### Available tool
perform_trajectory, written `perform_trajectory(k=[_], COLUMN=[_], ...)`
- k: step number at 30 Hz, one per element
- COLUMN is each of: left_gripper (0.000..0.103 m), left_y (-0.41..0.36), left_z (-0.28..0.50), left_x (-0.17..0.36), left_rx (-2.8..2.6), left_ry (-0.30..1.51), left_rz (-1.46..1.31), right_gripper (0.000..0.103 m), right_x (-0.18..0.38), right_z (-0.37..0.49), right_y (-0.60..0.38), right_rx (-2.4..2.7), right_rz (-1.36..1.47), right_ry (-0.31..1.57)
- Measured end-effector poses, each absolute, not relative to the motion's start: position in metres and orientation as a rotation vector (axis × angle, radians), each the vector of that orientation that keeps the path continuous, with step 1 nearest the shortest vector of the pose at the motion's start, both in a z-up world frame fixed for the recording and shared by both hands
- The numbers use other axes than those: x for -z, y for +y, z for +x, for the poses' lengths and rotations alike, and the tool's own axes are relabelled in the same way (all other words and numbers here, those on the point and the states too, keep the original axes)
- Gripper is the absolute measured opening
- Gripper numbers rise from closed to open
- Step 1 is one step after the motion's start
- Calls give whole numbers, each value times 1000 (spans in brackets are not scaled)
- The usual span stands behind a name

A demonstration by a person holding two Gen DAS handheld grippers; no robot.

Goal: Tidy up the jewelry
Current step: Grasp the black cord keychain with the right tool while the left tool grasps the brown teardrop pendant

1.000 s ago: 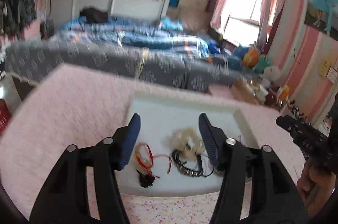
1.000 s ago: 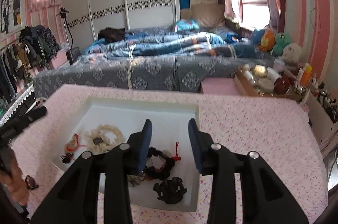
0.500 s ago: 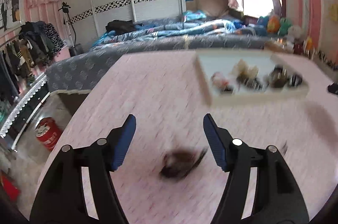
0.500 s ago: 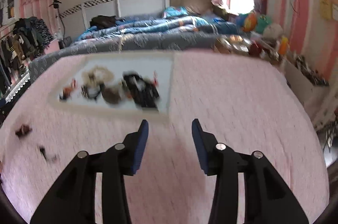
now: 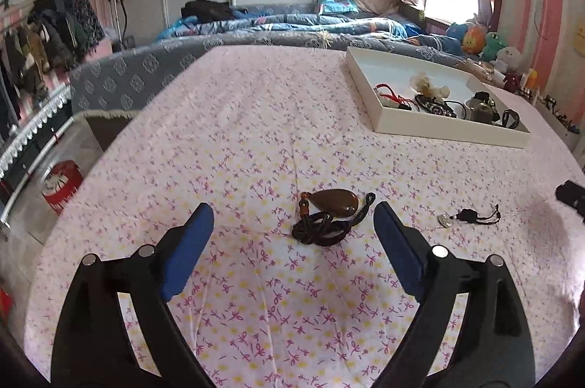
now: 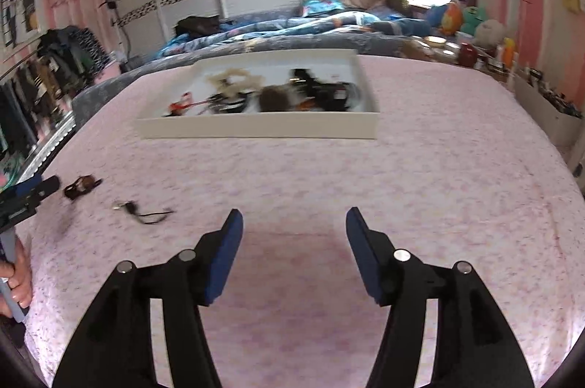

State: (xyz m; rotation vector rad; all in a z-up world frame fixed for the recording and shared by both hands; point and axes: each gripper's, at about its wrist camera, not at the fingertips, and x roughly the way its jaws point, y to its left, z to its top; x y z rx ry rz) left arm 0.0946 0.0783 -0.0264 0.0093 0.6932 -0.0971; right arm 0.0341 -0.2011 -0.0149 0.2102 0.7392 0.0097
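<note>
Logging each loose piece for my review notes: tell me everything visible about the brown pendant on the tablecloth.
The pendant is a smooth, glossy brown teardrop, stone or resin by its look, lying flat on the floral tablecloth. Small orange beads join its narrow end to a dark braided cord, coiled in a loose heap against it. It lies ahead of the left claw, whose jaws are opening and touch nothing. It is outside the white tray. The right wrist view shows it only blurred.

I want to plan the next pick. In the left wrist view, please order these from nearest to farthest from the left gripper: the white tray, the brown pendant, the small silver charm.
1. Brown pendant on its dark cord, just ahead of the left gripper, whose jaws are opening.
2. Small silver charm, off to the right on the tablecloth.
3. White tray, far right, holding other jewelry.
</note>
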Motion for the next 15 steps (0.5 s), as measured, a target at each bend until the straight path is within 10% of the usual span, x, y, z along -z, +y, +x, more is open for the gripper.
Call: perform_trajectory(k=[15], left_gripper=[91], left_y=[63], left_z=[98], left_x=[30], left_rx=[111], left_ry=[727], left_rz=[73], right_gripper=[59], right_x=[19], right_z=[66], right_y=[-93], right_rx=[-180], right_rz=[102], right_ry=[804])
